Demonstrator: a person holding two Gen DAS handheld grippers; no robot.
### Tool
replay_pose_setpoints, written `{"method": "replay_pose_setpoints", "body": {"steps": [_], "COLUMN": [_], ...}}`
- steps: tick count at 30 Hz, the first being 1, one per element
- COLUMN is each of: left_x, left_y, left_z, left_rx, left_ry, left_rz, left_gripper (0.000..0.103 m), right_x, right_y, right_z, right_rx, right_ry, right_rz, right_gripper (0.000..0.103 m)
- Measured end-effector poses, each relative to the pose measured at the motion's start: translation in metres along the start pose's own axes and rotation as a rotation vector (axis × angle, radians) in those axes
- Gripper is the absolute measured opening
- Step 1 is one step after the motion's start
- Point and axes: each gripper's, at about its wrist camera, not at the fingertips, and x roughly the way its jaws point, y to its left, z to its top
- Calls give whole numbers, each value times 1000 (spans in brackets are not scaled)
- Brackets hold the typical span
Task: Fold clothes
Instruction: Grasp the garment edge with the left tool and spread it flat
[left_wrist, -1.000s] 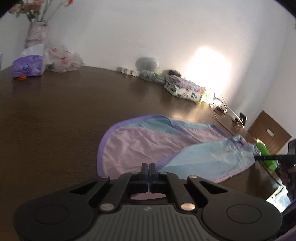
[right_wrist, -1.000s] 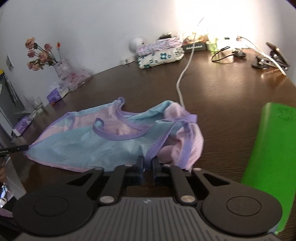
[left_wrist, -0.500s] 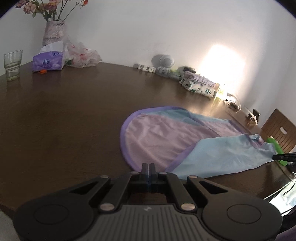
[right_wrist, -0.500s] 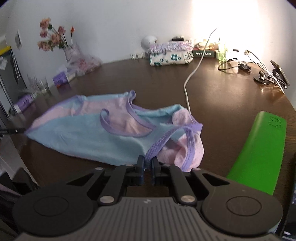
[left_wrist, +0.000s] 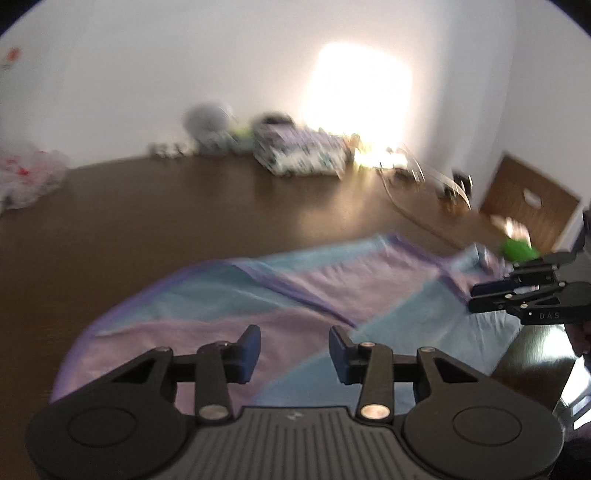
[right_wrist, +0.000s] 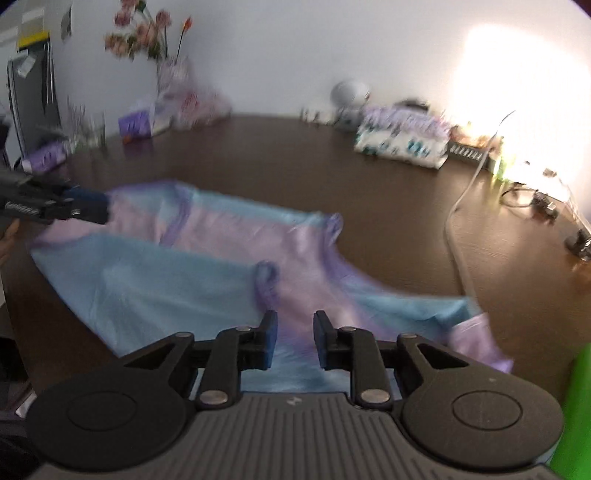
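Dark wooden tabletop (right_wrist: 388, 221) is carrying the blue-and-lilac garment (right_wrist: 221, 258), lying spread out; left tongs (left_wrist: 294, 345) and right tongs (right_wrist: 294, 338) are both opening, gripping nothing; "DAS" lettering barely readable.

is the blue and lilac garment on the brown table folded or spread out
Spread out: the blue and lilac garment lies flat across the brown wooden table, straps showing, no neat fold made yet.

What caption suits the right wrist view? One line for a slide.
Right hand-held gripper, jaws opening, above the blue and lilac garment spread on the dark table.
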Motion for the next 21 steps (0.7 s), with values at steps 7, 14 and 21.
{"method": "replay_pose_setpoints", "body": {"steps": [7, 14, 21], "left_x": [5, -3, 3], "left_y": [5, 6, 25], "left_z": [-22, -24, 50], "left_rx": [5, 16, 122], "left_ry": [3, 1, 33], "left_rz": [-5, 23, 158], "left_gripper": [53, 53, 73], "right_x": [-8, -15, -20], "right_y": [6, 6, -3], "right_z": [-22, -30, 29], "right_rx": [39, 44, 30], "right_ry": [-59, -71, -128], "right_rz": [-5, -2, -37], "right_gripper": [22, 22, 45]}}
